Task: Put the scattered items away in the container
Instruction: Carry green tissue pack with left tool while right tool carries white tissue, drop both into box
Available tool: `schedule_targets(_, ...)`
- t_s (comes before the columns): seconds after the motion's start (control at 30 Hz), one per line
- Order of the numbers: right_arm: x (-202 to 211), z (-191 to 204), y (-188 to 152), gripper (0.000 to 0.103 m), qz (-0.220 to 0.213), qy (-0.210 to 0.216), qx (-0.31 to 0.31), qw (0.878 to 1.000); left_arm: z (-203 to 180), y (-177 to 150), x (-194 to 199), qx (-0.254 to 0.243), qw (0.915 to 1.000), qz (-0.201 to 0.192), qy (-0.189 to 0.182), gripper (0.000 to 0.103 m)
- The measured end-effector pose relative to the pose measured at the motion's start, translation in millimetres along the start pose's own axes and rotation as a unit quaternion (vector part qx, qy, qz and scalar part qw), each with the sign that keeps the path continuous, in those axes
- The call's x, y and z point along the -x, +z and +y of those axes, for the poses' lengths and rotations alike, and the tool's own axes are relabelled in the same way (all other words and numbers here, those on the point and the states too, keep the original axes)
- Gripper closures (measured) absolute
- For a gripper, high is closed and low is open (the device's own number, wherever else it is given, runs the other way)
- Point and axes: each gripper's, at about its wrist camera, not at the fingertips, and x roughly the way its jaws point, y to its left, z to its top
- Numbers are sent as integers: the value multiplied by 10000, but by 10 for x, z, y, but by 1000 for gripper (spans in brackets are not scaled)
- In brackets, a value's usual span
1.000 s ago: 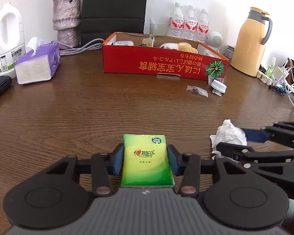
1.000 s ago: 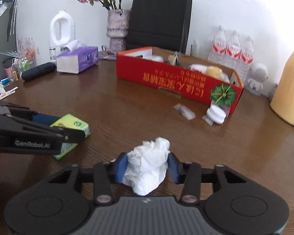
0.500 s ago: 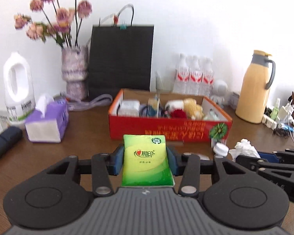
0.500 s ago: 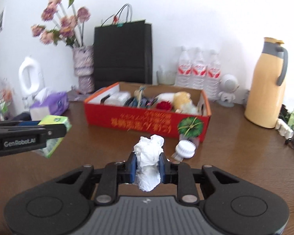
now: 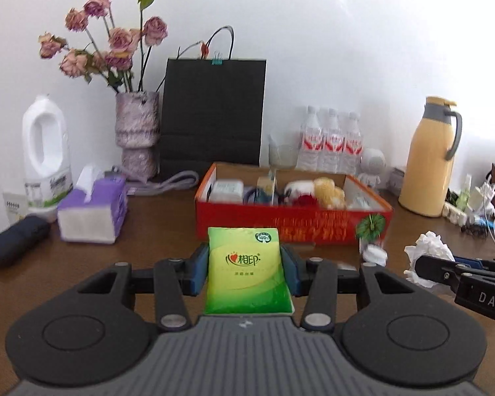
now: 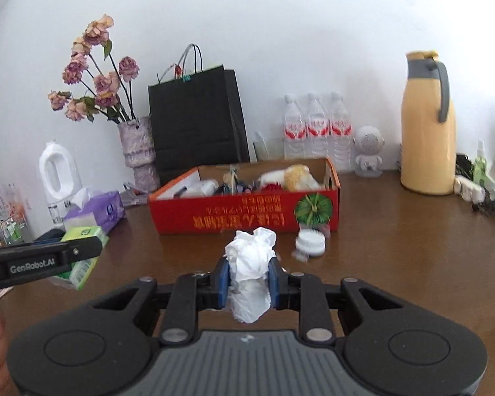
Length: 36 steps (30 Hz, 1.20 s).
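Note:
My left gripper (image 5: pixel 246 264) is shut on a green tissue pack (image 5: pixel 247 274), held off the brown table. My right gripper (image 6: pixel 249 275) is shut on a crumpled white tissue (image 6: pixel 250 264), squeezed between its blue pads. Both point toward the red cardboard box (image 5: pixel 293 227), which holds several items and stands a little ahead on the table. In the right wrist view the box (image 6: pixel 241 221) lies straight ahead and the left gripper (image 6: pixel 82 250) with the green pack (image 6: pixel 82 237) is at the left. A white round cap (image 6: pixel 310 242) lies in front of the box's right end.
Behind the box stand a black paper bag (image 5: pixel 211 115), a vase of dried roses (image 5: pixel 137 132) and water bottles (image 5: pixel 330 138). A purple tissue box (image 5: pixel 92 208) and white jug (image 5: pixel 46 151) are at the left. A yellow thermos (image 5: pixel 429 158) and cables (image 5: pixel 491 211) are at the right.
Both grippers rose off the table with their items and tilted up toward the box. The right gripper's jaws closed tighter on the crumpled tissue.

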Motion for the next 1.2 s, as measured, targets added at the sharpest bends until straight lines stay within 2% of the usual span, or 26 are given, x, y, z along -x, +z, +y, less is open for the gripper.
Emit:
schedule_targets(0.13, -571, -111, 838, 80, -722, 194, -67, 9972, -146, 849, -816, -129, 9983, -454, 332, 56)
schedule_targets(0.23, -1125, -137, 1469, 80, -872, -96, 189, 9960, -258, 1384, -1401, -270, 9985, -345, 338, 56)
schedule_targets(0.33, -1469, -259, 1844, 80, -685, -230, 64, 9974, -288, 1611, -1686, -302, 9988, 34, 380, 56)
schedule_targets(0.4, -1543, -313, 1922, 80, -665, -214, 6, 9976, -244, 1657, -1715, -92, 9996, 7, 259, 56)
schedule_targets(0.43, -1584, -328, 1943, 80, -611, -153, 35, 9980, -240, 1690, -1754, -85, 9998, 117, 160, 56)
schedule_targets(0.5, -1713, -366, 2018, 80, -278, -7, 64, 9996, -225, 1814, -1932, -76, 9978, 657, -80, 56)
schedule_targets(0.53, -1828, -395, 2097, 80, 100, -19, 65, 9999, -211, 1878, -2039, -84, 9948, 1000, -186, 56)
schedule_targets(0.57, -2002, -445, 2197, 80, 745, -4, 32, 9972, -222, 1927, -2190, -166, 9886, 1460, -314, 56)
schedule_targets(0.6, -2200, -504, 2283, 80, 1470, 106, -94, 9890, -241, 1940, -2381, -329, 9778, 2014, -471, 56)
schedule_targets(0.67, -2599, -608, 2337, 80, 2684, 324, -349, 9621, -231, 1837, -2762, -382, 9482, 3088, -639, 56)
schedule_targets(0.7, -2773, -619, 2295, 80, 3124, 301, -267, 9491, -209, 1746, -2925, -319, 9360, 3453, -605, 57)
schedule_targets(0.77, -3021, -640, 2103, 80, 3669, 37, -117, 9302, -175, 1544, -3152, -331, 9225, 3817, -477, 57)
schedule_targets(0.93, -3412, -656, 1662, 80, 4110, -81, -120, 9115, -166, 1110, -3443, -406, 9016, 4277, -493, 56)
schedule_targets(1.07, -3687, -723, 1312, 79, 4346, -530, 163, 8989, -229, 854, -3601, -533, 8838, 4628, -443, 56)
schedule_targets(1.1, -3722, -740, 1254, 74, 4365, -591, 200, 8975, -233, 823, -3633, -529, 8791, 4717, -436, 56)
schedule_targets(1.17, -3748, -776, 1177, 69, 4405, -567, 216, 8957, -241, 831, -3649, -560, 8754, 4775, -500, 56)
schedule_targets(1.2, -3741, -796, 1171, 66, 4416, -534, 188, 8954, -243, 881, -3643, -582, 8762, 4754, -541, 55)
